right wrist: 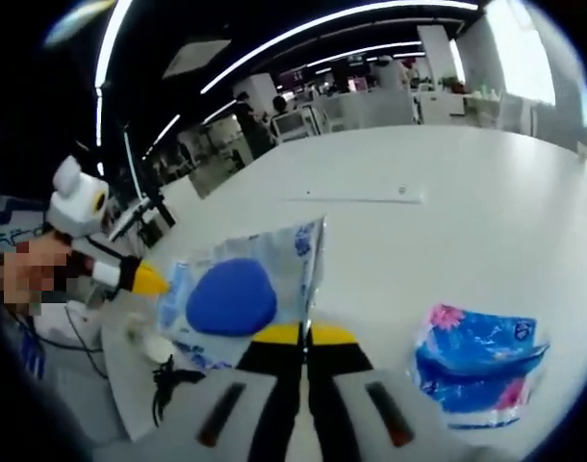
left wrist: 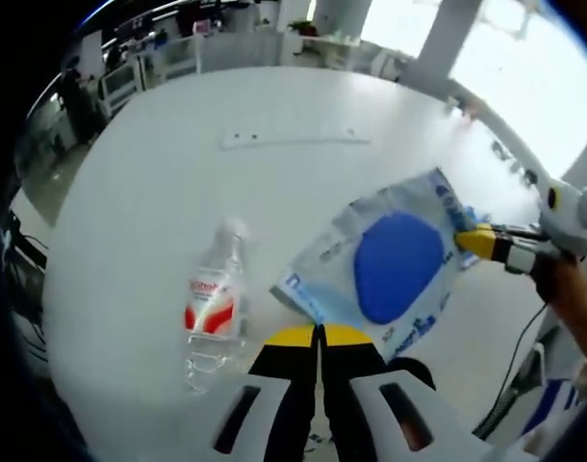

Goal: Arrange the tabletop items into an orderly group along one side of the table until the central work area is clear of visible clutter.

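- A large white table (left wrist: 178, 173) stands in an open office, with desks, shelving and bright ceiling strip lights behind it; a long flat plate is set into the tabletop toward its far side.
- In the left gripper view, the left gripper (left wrist: 319, 334) has its yellow-tipped fingers pressed together at the near edge of a clear plastic packet (left wrist: 390, 265); whether they pinch that edge cannot be told.
- The packet holds a rounded blue pad and has a blue printed border; the writing on it is too blurred to read.
- In that same view the other gripper comes in from the right, its yellow tip touching the packet's far corner.
- Just to the left of the left gripper's fingers, a clear water bottle (left wrist: 215, 313) lies on its side on the table, with a red and white label whose words cannot be read.
- In the right gripper view, the right gripper (right wrist: 304, 334) has its fingers closed on the thin edge of the packet (right wrist: 241, 289), which stands lifted above the table.
- To the right of those fingers, a blue tissue pack (right wrist: 478, 361) with pink print lies flat on the table, apart from the packet; its lettering is illegible.
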Tool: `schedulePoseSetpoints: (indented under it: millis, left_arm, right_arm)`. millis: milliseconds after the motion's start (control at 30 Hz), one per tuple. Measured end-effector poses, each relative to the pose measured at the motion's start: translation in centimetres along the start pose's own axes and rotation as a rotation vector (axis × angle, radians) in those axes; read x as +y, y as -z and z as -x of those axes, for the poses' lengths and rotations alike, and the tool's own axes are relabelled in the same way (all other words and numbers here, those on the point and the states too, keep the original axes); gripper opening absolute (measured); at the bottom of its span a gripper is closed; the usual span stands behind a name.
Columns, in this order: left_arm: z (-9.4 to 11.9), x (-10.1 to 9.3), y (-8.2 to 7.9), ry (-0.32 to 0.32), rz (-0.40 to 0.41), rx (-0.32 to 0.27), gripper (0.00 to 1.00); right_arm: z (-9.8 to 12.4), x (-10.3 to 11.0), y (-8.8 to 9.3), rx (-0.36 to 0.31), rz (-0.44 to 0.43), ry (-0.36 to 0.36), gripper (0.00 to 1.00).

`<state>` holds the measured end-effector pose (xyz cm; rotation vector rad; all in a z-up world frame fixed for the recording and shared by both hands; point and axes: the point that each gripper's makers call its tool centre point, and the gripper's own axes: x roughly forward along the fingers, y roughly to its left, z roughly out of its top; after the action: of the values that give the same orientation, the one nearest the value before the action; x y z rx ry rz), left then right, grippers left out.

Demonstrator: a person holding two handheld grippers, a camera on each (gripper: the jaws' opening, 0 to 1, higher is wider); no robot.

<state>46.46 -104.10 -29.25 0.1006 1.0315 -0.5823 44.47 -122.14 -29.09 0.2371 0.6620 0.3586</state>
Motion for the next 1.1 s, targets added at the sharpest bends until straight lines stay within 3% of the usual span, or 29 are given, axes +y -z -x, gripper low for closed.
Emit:
schedulePoseSetpoints:
  millis: [333,600,1100]
  left_arm:
    - [0.5,-1.3,-1.8,0.034,-0.082,-0.038,0.00]
    - [0.2,-2.3,-2.4,0.067,-0.140,-0.045,0.00]
    - [-2.2,-2.7,-3.1,0.104,-0.221,-0.011,0.00]
  right_arm:
    - [2.1,-0.2,-0.4,-0.026,-0.042,0.045,0.00]
    - [3.4,-0.6,-0.3,-0.045,-0.076,0.096,0.00]
    - [2.7,-2.5,1.3,-0.047,-0.160,0.189,0.00]
